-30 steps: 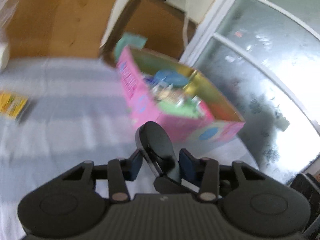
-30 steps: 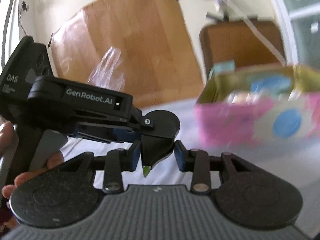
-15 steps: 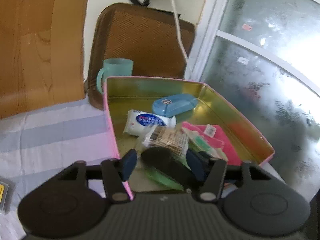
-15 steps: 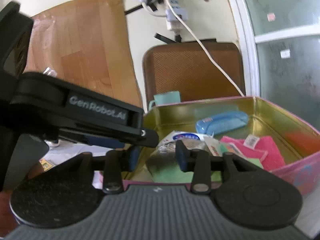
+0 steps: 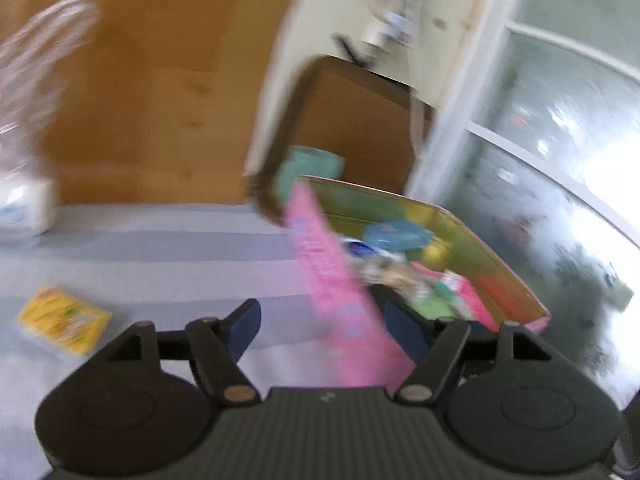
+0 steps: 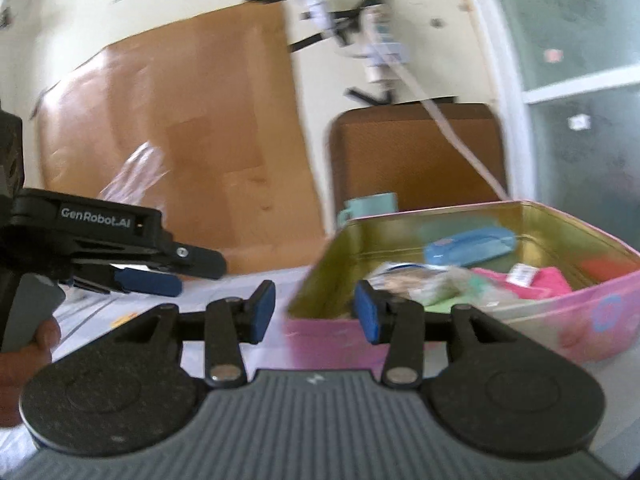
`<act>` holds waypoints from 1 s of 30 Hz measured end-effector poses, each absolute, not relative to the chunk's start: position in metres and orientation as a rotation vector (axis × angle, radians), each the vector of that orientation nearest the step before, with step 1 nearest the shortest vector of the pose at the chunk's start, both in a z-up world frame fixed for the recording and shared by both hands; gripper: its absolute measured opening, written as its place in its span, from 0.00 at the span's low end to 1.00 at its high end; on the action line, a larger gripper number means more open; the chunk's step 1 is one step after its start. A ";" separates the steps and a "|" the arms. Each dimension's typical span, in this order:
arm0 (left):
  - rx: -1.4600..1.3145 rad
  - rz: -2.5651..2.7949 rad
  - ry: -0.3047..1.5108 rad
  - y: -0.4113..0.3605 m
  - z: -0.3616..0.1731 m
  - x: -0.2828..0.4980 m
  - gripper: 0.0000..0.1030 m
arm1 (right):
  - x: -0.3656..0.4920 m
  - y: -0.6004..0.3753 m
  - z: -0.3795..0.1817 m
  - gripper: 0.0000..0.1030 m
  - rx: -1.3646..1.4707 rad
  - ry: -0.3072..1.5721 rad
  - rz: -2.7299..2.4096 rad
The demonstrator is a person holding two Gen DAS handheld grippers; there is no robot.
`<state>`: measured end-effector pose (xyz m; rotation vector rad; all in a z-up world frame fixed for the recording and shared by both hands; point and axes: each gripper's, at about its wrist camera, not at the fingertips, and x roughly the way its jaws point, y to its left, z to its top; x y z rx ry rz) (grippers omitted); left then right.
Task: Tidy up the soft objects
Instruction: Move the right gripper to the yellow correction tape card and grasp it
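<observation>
A pink tin box [image 5: 332, 280] with a gold inside stands on the striped cloth; it also shows in the right wrist view [image 6: 560, 320]. It holds a blue case [image 6: 468, 248], a pink cloth [image 6: 536, 278], a green item and clear packets. My left gripper [image 5: 320, 328] is open and empty, straddling the box's near wall. My right gripper [image 6: 316, 312] is open and empty, just in front of the box's left corner. The left gripper [image 6: 152, 276] shows at the left of the right wrist view. A yellow packet [image 5: 64, 324] lies on the cloth to the left.
A teal mug [image 5: 312, 172] and a brown board [image 6: 416, 156] stand behind the box. A white packet [image 5: 24, 208] and clear plastic lie at the far left. A window [image 5: 560, 160] is on the right. A white cable [image 6: 460, 148] hangs from the wall.
Both grippers have opened and let go of the dark object with the green tip, which is no longer between the fingers. Both have pulled back from over the box.
</observation>
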<state>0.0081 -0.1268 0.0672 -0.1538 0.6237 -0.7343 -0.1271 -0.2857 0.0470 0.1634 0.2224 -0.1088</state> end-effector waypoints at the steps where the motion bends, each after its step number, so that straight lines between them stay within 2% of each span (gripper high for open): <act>1: -0.175 -0.697 0.628 -0.109 0.063 0.011 0.69 | -0.125 -0.279 0.046 0.48 0.149 0.237 -0.081; 5: -0.268 -0.501 0.647 -0.032 0.039 0.025 0.69 | -0.104 -0.244 0.037 0.55 0.101 0.345 0.066; 7: -0.278 -0.363 0.648 0.002 0.027 0.034 0.69 | -0.088 -0.225 0.031 0.64 0.066 0.414 0.143; 10: -0.289 -0.196 0.643 0.038 0.012 0.046 0.69 | -0.064 -0.199 0.027 0.72 -0.020 0.467 0.226; 12: -0.303 -0.131 0.643 0.053 -0.001 0.049 0.67 | -0.040 -0.184 0.025 0.72 -0.066 0.494 0.261; 13: -0.343 -0.137 0.631 0.058 -0.001 0.049 0.70 | -0.029 -0.177 0.025 0.73 -0.075 0.511 0.271; 14: -0.374 -0.157 0.600 0.063 0.000 0.047 0.78 | -0.012 -0.171 0.025 0.73 -0.082 0.531 0.282; 17: -0.374 -0.174 0.592 0.065 0.000 0.046 0.78 | 0.026 -0.154 0.021 0.78 -0.120 0.562 0.309; 19: -0.387 -0.184 0.597 0.065 0.000 0.049 0.78 | 0.047 -0.144 0.019 0.87 -0.159 0.568 0.325; 23: -0.432 -0.189 0.615 0.070 -0.004 0.048 0.79 | 0.087 -0.132 0.012 0.88 -0.192 0.645 0.343; 24: -0.442 -0.192 0.617 0.072 -0.005 0.050 0.79 | 0.092 -0.134 0.011 0.83 -0.164 0.666 0.354; 25: -0.446 -0.195 0.616 0.072 -0.007 0.051 0.79 | 0.093 -0.137 0.011 0.72 -0.133 0.675 0.365; 28: -0.441 -0.201 0.617 0.072 -0.007 0.053 0.80 | 0.080 -0.139 0.012 0.65 -0.116 0.663 0.358; 30: -0.438 -0.205 0.618 0.072 -0.007 0.054 0.80 | 0.066 -0.141 0.013 0.64 -0.097 0.668 0.347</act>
